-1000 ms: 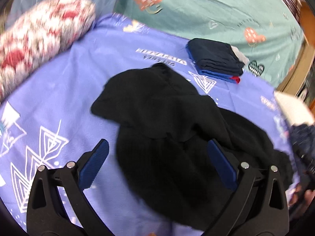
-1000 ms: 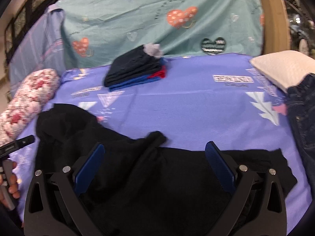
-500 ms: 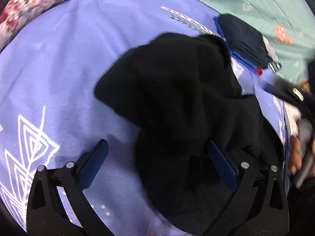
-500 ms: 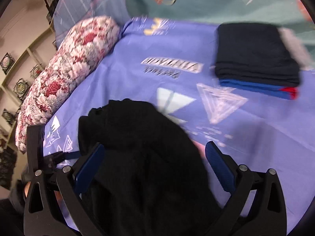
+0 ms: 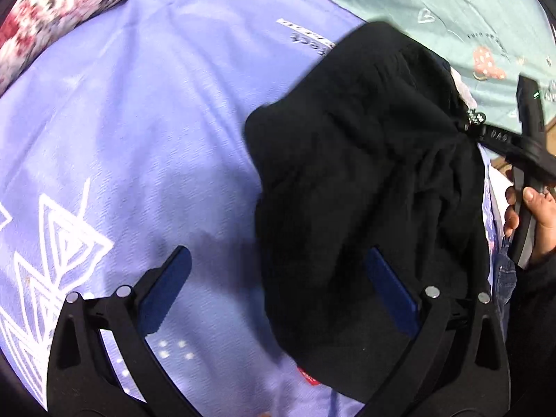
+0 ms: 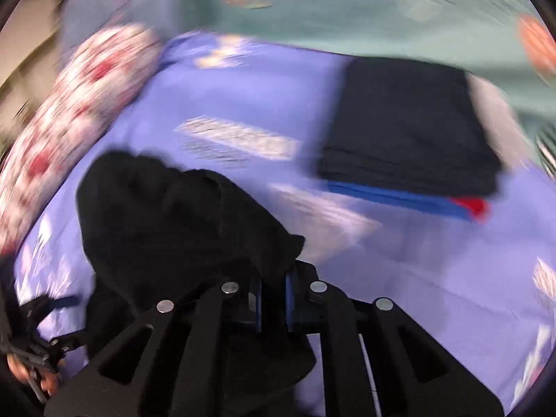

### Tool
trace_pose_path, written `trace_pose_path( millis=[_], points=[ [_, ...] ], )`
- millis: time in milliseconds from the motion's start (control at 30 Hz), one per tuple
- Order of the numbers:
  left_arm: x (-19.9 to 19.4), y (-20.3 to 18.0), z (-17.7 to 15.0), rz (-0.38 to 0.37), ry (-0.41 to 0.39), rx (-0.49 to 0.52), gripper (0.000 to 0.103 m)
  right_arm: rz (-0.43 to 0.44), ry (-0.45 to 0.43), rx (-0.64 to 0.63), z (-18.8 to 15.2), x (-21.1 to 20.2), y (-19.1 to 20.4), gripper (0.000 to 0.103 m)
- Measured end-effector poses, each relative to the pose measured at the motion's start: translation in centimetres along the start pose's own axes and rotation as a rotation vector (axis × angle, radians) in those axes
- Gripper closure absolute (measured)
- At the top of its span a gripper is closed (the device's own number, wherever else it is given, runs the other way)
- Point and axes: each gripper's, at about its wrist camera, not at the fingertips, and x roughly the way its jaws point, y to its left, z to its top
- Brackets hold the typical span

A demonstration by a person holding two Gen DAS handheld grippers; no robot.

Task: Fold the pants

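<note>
The black pants (image 5: 365, 180) lie crumpled on the purple bedsheet (image 5: 139, 121). My left gripper (image 5: 278, 292) is open, its right finger over the pants' near edge and its left finger over bare sheet. My right gripper (image 6: 272, 299) is shut on a bunch of the black pants (image 6: 180, 222) and lifts that part off the sheet. In the left wrist view the right gripper (image 5: 486, 132) shows at the far right, pinching the pants' upper edge. The right wrist view is blurred by motion.
A stack of folded dark and blue clothes (image 6: 413, 132) sits further back on the sheet. A floral pillow (image 5: 69, 3) lies at the left. A teal heart-print sheet (image 5: 451, 10) lies behind. Blue jeans (image 5: 504, 278) show at the right edge.
My right gripper has shut on the pants and pulled them up and toward the right. The left gripper stayed open and shifted left, so the pants now lie more to its right.
</note>
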Motion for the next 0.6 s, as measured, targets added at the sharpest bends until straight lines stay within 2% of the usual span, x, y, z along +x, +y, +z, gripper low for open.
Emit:
trace_pose_path(
  millis=[67, 100, 167, 233, 300, 333, 367, 400, 433, 467, 500, 533, 600],
  points=[
    [0.7, -0.5, 0.3, 0.006, 0.005, 0.005, 0.002, -0.050, 0.040, 0.042, -0.9, 0.7, -1.8, 0.092],
    [1.1, -0.7, 0.6, 0.002, 0.009, 0.001, 0.002, -0.049, 0.059, 0.048, -1.5, 1.2, -2.3, 0.091],
    [2.4, -1.0, 1.4, 0.008, 0.024, -0.013, 0.002, -0.014, 0.066, 0.049, -2.2, 1.7, -2.0, 0.081],
    [3.4, -2.1, 2.3, 0.035, 0.024, 0.007, 0.002, -0.001, 0.052, 0.042, -2.5, 1.9, -1.5, 0.055],
    [4.2, -3.7, 2.8, -0.004, 0.048, 0.065, 0.002, 0.031, 0.035, 0.049, -2.3, 2.0, -1.5, 0.046],
    [4.4, -3.9, 2.8, -0.032, 0.051, 0.079, 0.005, 0.054, 0.028, 0.055, -2.6, 1.9, -1.7, 0.038],
    [4.3, -4.1, 2.7, -0.043, 0.038, 0.085, 0.027, 0.072, 0.025, 0.055, -2.1, 2.3, -1.4, 0.038],
    [4.3, -4.1, 2.8, -0.041, 0.030, 0.089, 0.042, 0.071, 0.031, 0.047, -2.0, 2.4, -1.1, 0.039],
    [4.2, -4.3, 2.6, -0.045, 0.031, 0.097, 0.068, 0.066, 0.046, 0.029, -1.9, 2.7, -0.8, 0.063],
    [3.7, -4.1, 2.4, -0.071, 0.024, 0.092, 0.085, 0.051, 0.064, -0.004, -2.3, 2.8, -0.7, 0.086],
    [2.9, -3.7, 2.2, -0.109, 0.015, 0.082, 0.086, 0.048, 0.072, -0.028, -2.8, 2.4, -0.9, 0.094],
    [1.3, -3.3, 1.9, -0.139, -0.022, 0.074, 0.087, 0.051, 0.057, -0.039, -3.0, 1.8, -1.0, 0.094],
    [-1.3, -3.5, 1.3, -0.162, -0.092, 0.089, 0.088, 0.062, -0.048, -0.069, -2.7, -1.0, -0.3, 0.094]
  ],
)
